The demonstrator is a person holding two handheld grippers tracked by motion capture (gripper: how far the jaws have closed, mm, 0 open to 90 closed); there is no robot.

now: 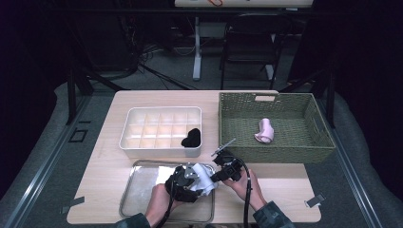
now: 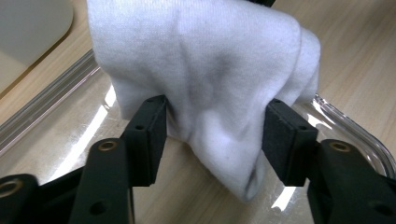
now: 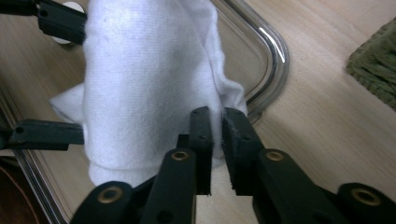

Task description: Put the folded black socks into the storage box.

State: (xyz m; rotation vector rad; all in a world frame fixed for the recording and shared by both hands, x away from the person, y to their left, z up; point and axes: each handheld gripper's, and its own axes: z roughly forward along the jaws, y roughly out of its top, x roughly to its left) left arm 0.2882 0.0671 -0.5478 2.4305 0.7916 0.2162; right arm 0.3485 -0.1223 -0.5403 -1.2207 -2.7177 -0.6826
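Both claws meet over the metal tray [image 1: 142,190] at the near edge of the desk [image 1: 109,166], the left claw [image 1: 190,183] and right claw [image 1: 223,172] sharing a white cloth [image 1: 205,179]; behind them a white divided box [image 1: 161,129] holds one black bundle [image 1: 192,137] in a near right cell, and a woven basket [image 1: 285,152] holds one pink item [image 1: 264,130]. Seen from the left claw [image 2: 215,135], its jaws stand wide apart, the pads pressing into the cloth [image 2: 205,79] from both sides. Seen from the right claw [image 3: 217,140], the jaws are nearly closed, pinching a thin edge of the cloth [image 3: 144,88] above the tray rim [image 3: 275,51]. What the pair is shaping is unclear; probably a fold, best done keeping the pinch firm and the fabric taut.
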